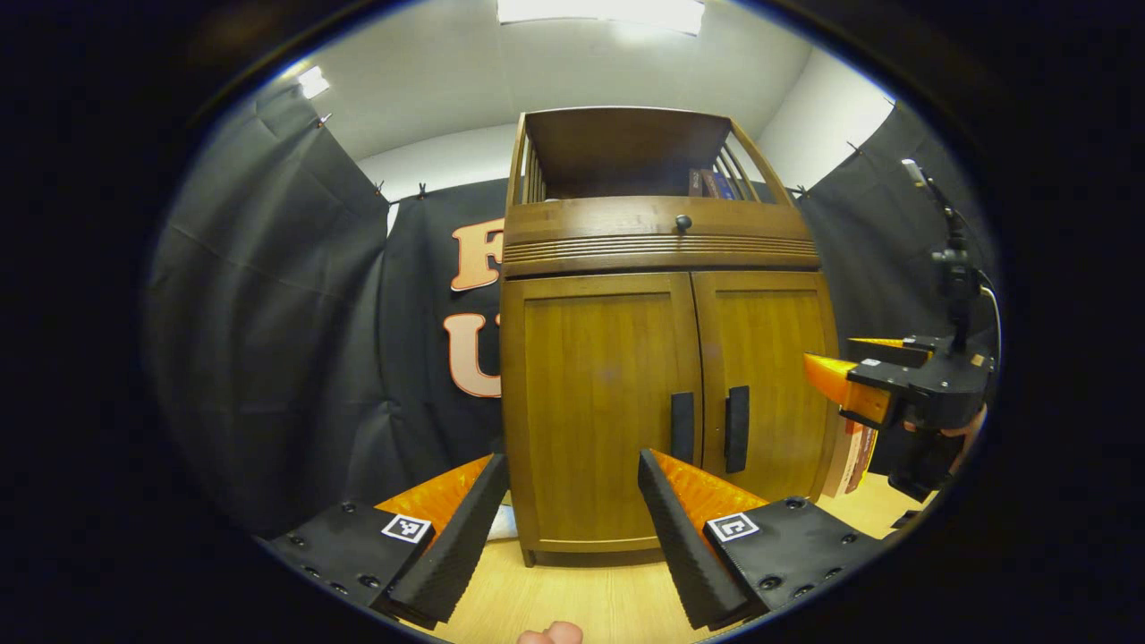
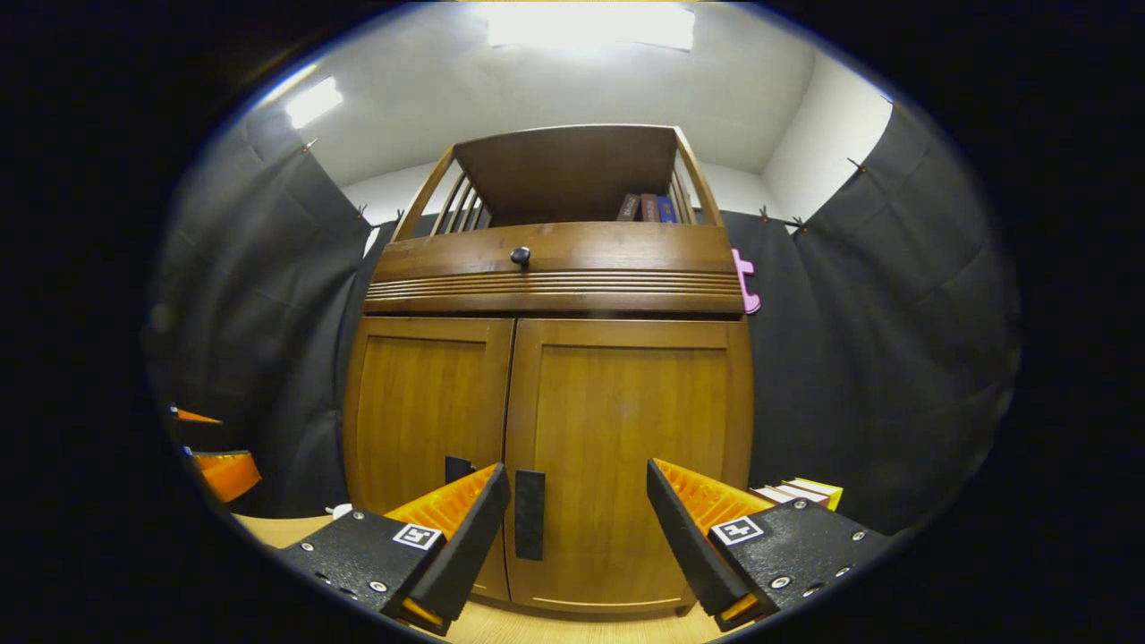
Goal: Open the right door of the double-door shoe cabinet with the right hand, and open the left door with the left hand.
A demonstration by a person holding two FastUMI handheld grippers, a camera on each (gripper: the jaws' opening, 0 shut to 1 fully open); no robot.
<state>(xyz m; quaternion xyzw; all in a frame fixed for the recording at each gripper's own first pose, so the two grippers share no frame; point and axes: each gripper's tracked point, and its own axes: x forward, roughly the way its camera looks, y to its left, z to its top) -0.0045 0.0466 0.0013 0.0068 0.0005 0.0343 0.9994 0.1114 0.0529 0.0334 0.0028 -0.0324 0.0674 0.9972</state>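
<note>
Cabinet (image 2: 555, 358) glossy brown wood, both doors closed, flat black handles (image 2: 529, 514); left gripper (image 1: 572, 501) and right gripper (image 2: 577, 514) spread, touching nothing; books (image 2: 796, 490) beside cabinet.

Two doors (image 2: 626, 456), two handles (image 2: 530, 514), one knob (image 2: 520, 256).

The left gripper (image 1: 572, 528) hangs with jaws apart before the shoe cabinet (image 1: 662, 358), both doors closed. The left door (image 1: 604, 402) carries a dark handle (image 1: 682, 427). The right gripper (image 1: 859, 380) hovers far right.
</note>
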